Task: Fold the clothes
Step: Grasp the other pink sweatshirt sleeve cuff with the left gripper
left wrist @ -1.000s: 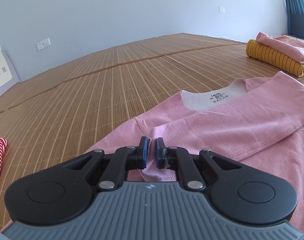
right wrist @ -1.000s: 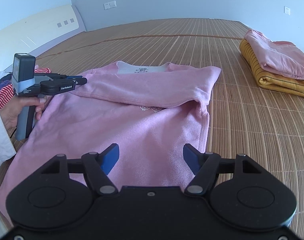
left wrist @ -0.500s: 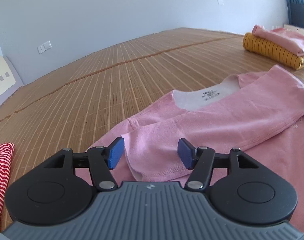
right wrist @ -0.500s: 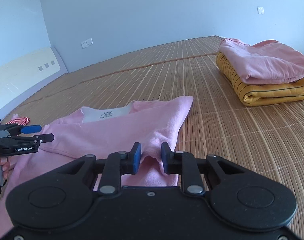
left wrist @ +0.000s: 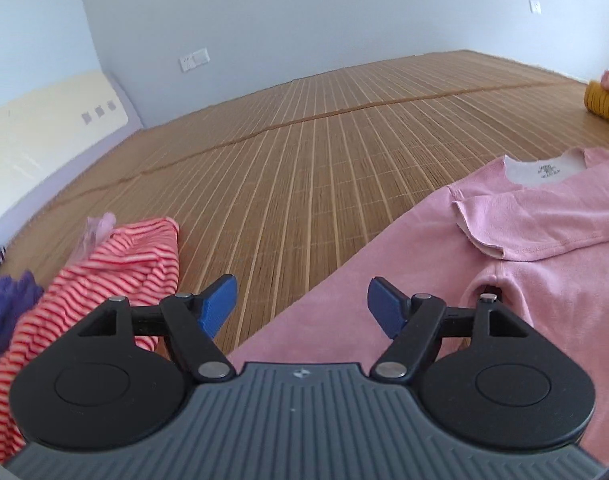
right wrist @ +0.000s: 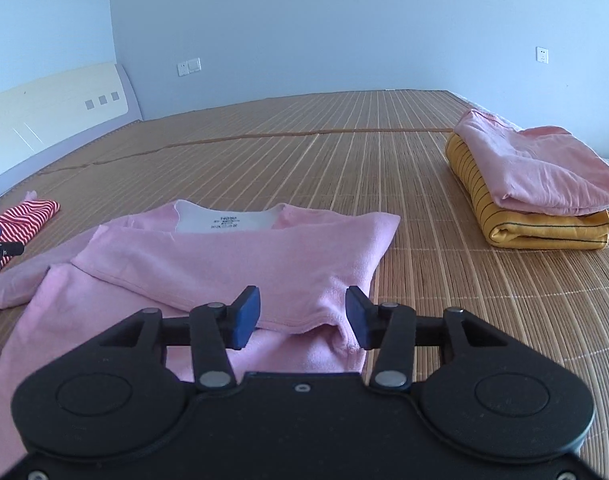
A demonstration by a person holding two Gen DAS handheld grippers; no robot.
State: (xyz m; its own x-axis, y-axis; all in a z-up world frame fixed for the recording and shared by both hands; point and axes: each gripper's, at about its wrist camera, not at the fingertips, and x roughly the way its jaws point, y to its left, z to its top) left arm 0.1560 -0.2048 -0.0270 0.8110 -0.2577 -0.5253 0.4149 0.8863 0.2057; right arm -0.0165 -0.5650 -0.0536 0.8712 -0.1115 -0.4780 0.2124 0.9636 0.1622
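we are finding the pink top (right wrist: 240, 264) lying flat on the bamboo mat (right wrist: 384, 152), its folded sleeve running nine to three o'clock. the right gripper (right wrist: 302, 316) is released at its three o'clock fold, nearer; the left gripper (left wrist: 302, 306) is released, empty, at its nine o'clock edge.

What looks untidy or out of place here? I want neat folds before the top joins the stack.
Nothing is damaged or spilled. The pink top lies flat, one sleeve folded across the chest. The red striped garment sits rumpled beside it on the mat. The folded stack looks neat.
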